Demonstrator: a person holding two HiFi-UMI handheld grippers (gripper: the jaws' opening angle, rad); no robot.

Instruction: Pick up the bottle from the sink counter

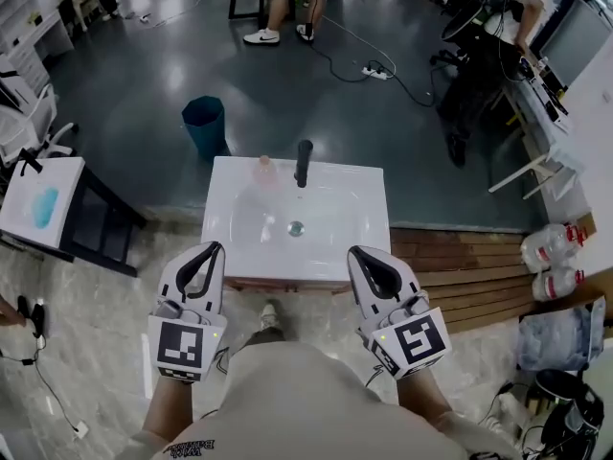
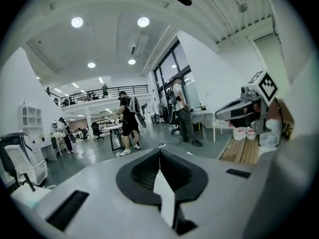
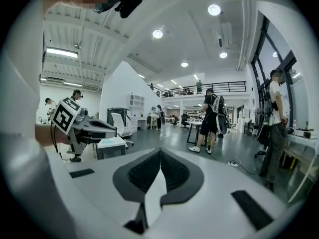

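Observation:
A small pale pink bottle (image 1: 265,170) stands at the back edge of the white sink counter (image 1: 359,252), just left of the black faucet (image 1: 304,161). In the head view my left gripper (image 1: 215,248) hovers at the counter's near left corner and my right gripper (image 1: 355,252) at its near right corner, both well short of the bottle. Each has its jaws shut with nothing between them. The left gripper view shows its closed jaws (image 2: 160,149) pointing across the room, and so does the right gripper view (image 3: 160,151). Neither gripper view shows the bottle.
A teal bin (image 1: 204,124) stands behind the sink. A black stand with a white top (image 1: 43,205) is at the left. Wooden decking (image 1: 450,257) and packs of water bottles (image 1: 552,248) lie at the right. People stand farther off, near a cable with a power strip (image 1: 375,72).

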